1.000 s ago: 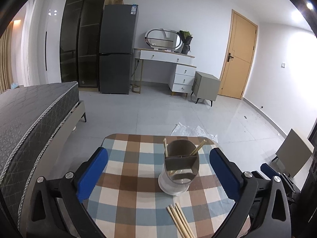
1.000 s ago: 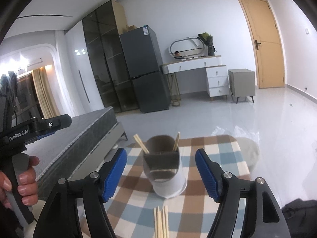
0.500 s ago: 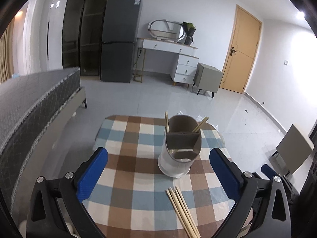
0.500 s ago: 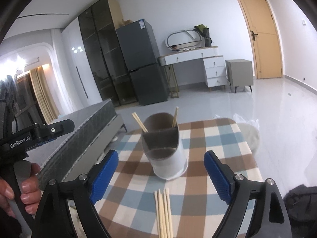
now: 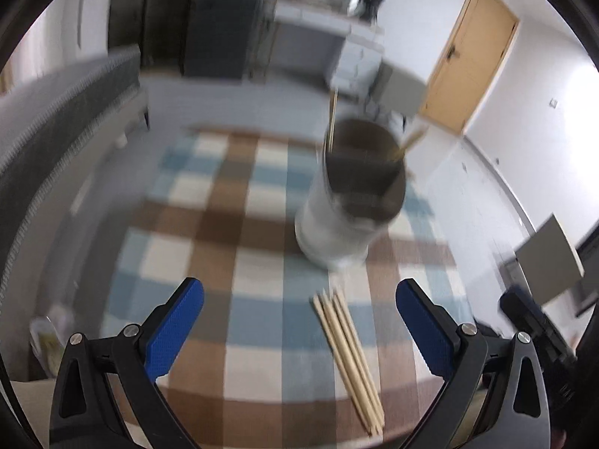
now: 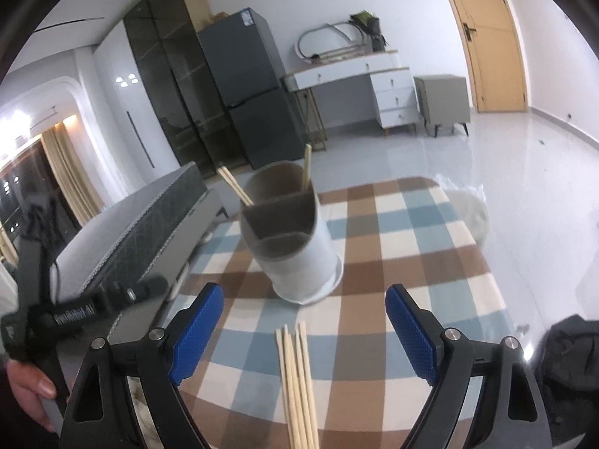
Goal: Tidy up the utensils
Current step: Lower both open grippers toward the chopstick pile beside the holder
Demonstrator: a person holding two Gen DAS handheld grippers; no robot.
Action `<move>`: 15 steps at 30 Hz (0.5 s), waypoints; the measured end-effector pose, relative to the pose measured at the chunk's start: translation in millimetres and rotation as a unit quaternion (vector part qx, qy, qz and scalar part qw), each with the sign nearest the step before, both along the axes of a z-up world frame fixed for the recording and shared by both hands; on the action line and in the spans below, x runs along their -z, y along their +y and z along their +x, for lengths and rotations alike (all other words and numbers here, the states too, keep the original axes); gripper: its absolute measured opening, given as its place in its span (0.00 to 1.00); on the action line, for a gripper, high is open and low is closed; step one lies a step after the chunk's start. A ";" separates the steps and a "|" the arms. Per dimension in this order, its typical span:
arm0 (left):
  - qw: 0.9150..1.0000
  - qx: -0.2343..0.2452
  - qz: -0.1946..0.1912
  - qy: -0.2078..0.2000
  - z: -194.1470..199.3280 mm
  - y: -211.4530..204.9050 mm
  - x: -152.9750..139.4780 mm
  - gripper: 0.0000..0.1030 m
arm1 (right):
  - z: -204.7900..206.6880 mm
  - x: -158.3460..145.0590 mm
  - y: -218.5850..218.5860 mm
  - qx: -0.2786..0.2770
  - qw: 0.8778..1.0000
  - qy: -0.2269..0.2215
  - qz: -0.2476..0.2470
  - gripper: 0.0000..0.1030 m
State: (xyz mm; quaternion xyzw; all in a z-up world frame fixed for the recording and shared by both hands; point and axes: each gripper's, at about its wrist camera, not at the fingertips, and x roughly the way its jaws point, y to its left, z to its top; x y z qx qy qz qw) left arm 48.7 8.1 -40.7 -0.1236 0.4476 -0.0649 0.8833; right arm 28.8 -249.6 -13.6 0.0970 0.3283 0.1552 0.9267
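A white utensil holder (image 5: 346, 202) with a grey divided insert stands on a checked table (image 5: 224, 247); it also shows in the right wrist view (image 6: 292, 235). Two chopsticks (image 6: 235, 186) lean inside its back compartment. Several loose wooden chopsticks (image 5: 350, 355) lie together on the cloth in front of it, also in the right wrist view (image 6: 297, 378). My left gripper (image 5: 299, 325) is open and empty above the table, the bundle between its fingers nearer the right one. My right gripper (image 6: 304, 333) is open and empty, with the bundle's tips between its fingers.
A bed (image 6: 142, 220) runs along the table's left side. A fridge (image 6: 254, 93), a white dresser (image 6: 359, 86) and a door (image 6: 490, 37) stand at the far wall. A dark bag (image 6: 569, 366) lies on the floor at the right. The left gripper's handle (image 6: 56, 310) shows at the right wrist view's left.
Both grippers have tilted down and moved in over the table, so the holder and loose chopsticks appear larger. The left view is now motion-blurred. Both grippers stay open.
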 end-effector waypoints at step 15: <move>0.992 0.022 0.078 0.094 22.6 -28.4 65.8 0.97 | 21.8 23.5 5.3 0.015 0.998 0.065 -0.004 0.87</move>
